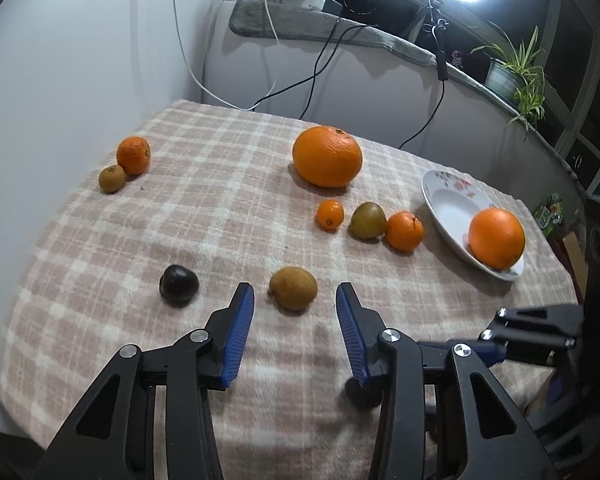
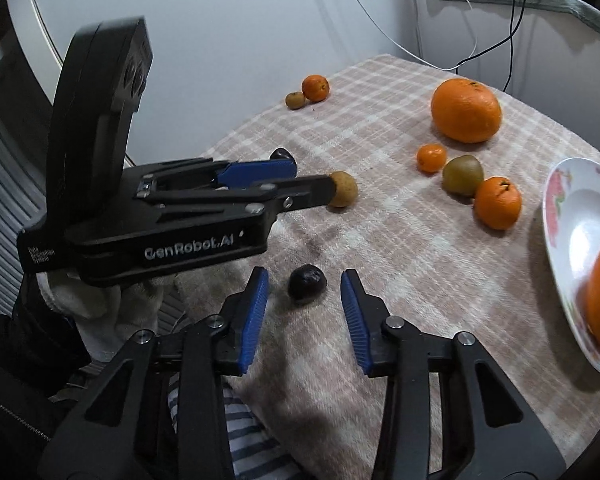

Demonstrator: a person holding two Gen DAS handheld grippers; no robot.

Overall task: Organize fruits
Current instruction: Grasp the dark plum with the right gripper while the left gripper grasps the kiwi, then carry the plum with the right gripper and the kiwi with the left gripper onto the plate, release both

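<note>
Hovering over a tabletop [image 1: 204, 208] draped in a pink and cream checked cloth, two black grippers with blue pads point down at scattered fruit.

Left wrist view: the left gripper [image 1: 295, 300] fills the bottom of the frame, its jaws partly apart. A brown kiwi [image 1: 293, 288] lies just ahead of the gap, with no pad touching it. A dark plum [image 1: 179, 283] sits to the lower left. At upper left, one small mandarin [image 1: 133, 155] touches a second kiwi [image 1: 111, 178]. In the middle stands one large orange [image 1: 327, 156]. Below it runs a row of three: a tiny mandarin [image 1: 330, 214], a greenish kiwi [image 1: 367, 220] and a mandarin with a stem [image 1: 405, 230]. At right, a white floral plate [image 1: 448, 204] holds a single orange [image 1: 497, 237].

Right wrist view: the right gripper [image 2: 304, 292] sits at the bottom centre, jaws partly apart, and a second dark plum [image 2: 307, 281] lies on the cloth just beyond the tips, untouched.

Counted across both views: two oranges, three mandarins, three kiwis, two plums, one plate.

No earlier view is given, so I describe only how the jaws stand.
</note>
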